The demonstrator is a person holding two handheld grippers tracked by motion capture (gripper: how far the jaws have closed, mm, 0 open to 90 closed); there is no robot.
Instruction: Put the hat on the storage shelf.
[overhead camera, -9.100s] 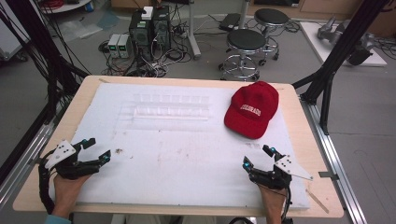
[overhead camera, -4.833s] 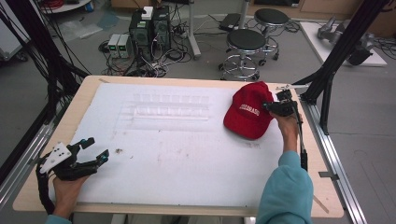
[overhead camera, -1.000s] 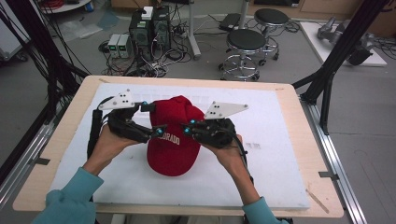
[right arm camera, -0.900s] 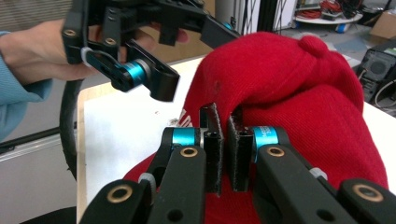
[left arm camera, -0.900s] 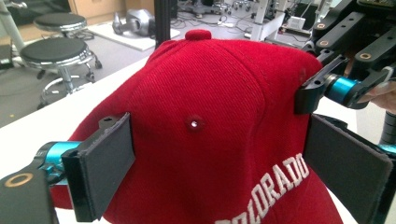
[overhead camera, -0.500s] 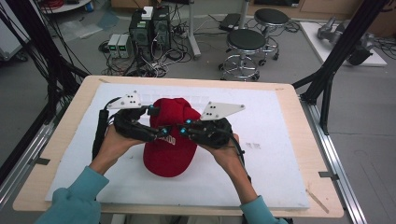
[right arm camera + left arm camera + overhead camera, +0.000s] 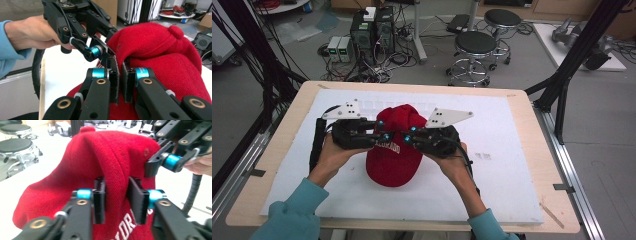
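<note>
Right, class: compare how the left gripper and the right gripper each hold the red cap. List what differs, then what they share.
The left gripper pinches a thick fold of the red cap, so its jaws stand fairly wide; the right gripper pinches a thin fold, jaws nearly touching. In the high view the left gripper grips the cap's left side, the right gripper its right. Both are shut on the front of the crown, near the white lettering.
</note>
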